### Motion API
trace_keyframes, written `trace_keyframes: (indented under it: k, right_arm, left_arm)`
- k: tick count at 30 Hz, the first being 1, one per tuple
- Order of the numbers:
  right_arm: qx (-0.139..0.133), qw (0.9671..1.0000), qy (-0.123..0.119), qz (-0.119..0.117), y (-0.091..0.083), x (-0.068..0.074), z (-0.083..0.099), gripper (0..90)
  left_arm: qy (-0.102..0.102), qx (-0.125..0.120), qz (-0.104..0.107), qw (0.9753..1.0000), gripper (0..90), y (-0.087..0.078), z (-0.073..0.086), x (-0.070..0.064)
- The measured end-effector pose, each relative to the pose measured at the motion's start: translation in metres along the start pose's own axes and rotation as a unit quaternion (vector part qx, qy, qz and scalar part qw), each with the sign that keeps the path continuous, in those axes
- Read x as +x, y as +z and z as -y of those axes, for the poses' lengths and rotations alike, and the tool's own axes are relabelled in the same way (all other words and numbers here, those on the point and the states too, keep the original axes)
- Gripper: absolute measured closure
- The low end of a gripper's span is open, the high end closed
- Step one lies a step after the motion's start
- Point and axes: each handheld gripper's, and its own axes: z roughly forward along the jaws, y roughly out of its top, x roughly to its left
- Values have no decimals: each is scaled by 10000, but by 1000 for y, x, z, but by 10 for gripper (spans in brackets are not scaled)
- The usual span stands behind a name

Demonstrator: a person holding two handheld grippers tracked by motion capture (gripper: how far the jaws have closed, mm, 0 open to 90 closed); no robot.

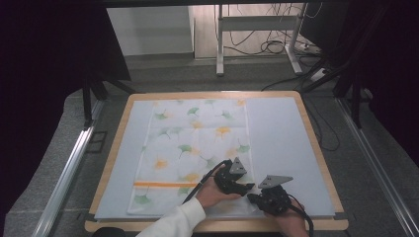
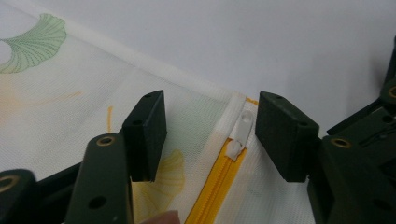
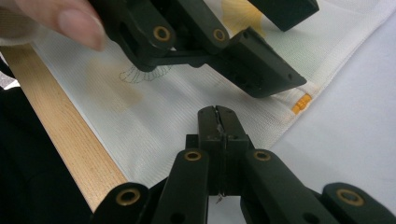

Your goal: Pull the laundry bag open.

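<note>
Pale grey matting covers the wooden table (image 1: 114, 148), and on it lies a white mesh pouch (image 1: 192, 148) printed with ginkgo leaves, spread flat with its long axis running away from the person. Its orange zipper (image 2: 212, 196) crosses the near end, and the white zipper pull (image 2: 241, 128) sits at the zipper's end by the pouch's near right corner.

In the left gripper view that pull lies straight ahead of the left gripper (image 2: 210, 135), between its two jaws, which stand spread wide with a clear gap on either side of the pull and touch nothing. The zipper's line runs from the pull back toward the gripper's base, so a closing pinch here would likely land on or just beside the pull.

Just to the right sits the right gripper (image 3: 217, 122), its jaws pressed together; a thin bit of cloth seems caught between them at the pouch's near edge, though I cannot tell for sure. The left gripper is the nearer one to the pull.
</note>
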Motion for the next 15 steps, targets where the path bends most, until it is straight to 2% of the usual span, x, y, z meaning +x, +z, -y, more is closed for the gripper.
trace_keyframes:
  k: [4, 12, 15]
  right_arm:
    - [-5, 10000, -4, 6, 0, 0, 0, 887]
    - [-2, 10000, -12, -4, 0, 0, 0, 887]
    - [5, 10000, -19, -22, 0, -1, 0, 887]
  left_arm:
    - [-34, 57, 68, 10000, 489, 0, -1, 2]
    - [-33, 108, 220, 9997, 670, 0, -2, 4]
    - [-59, 114, 263, 9996, 702, 0, -2, 5]
